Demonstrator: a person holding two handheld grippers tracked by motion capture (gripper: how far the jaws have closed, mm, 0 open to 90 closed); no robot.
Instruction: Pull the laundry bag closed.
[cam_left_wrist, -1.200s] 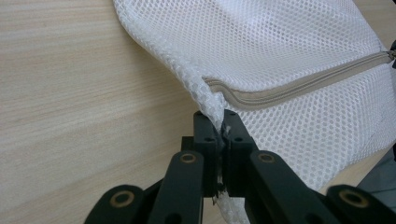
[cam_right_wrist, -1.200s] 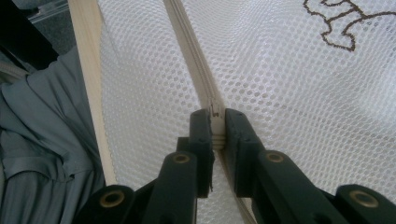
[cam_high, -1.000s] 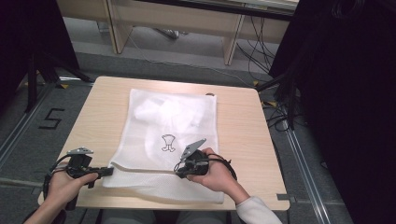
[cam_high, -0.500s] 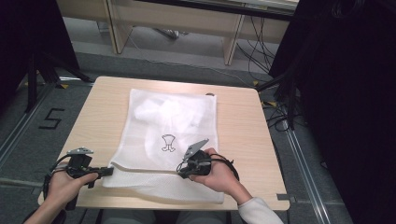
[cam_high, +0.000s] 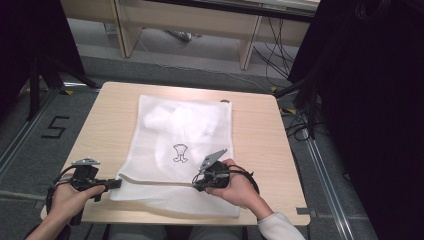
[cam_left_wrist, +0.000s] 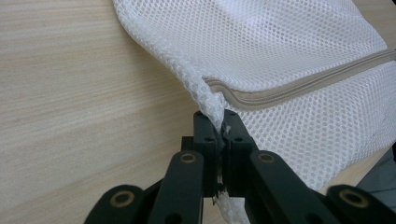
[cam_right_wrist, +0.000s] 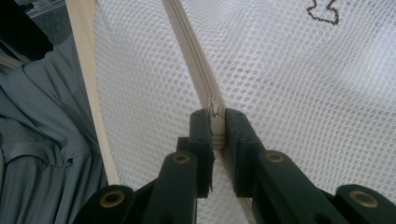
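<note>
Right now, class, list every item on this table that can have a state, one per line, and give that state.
White mesh laundry bag: lying flat on the wooden table, something white inside.
Beige zipper: the stretch in view is closed.
Zipper pull: pinched between the right jaws.
Left hand-held gripper: shut on the bag's corner.
Right hand-held gripper: shut on the zipper pull.

I read this as a lab or recording room, not a home. My light wooden table (cam_high: 260, 125) stands on grey carpet tiles, where a "5" (cam_high: 55, 127) is taped. Black drapes (cam_high: 370, 100) hang at both sides, cables (cam_high: 280, 50) trail along the floor, and plain wooden desks (cam_high: 200, 20) line the far wall.
</note>
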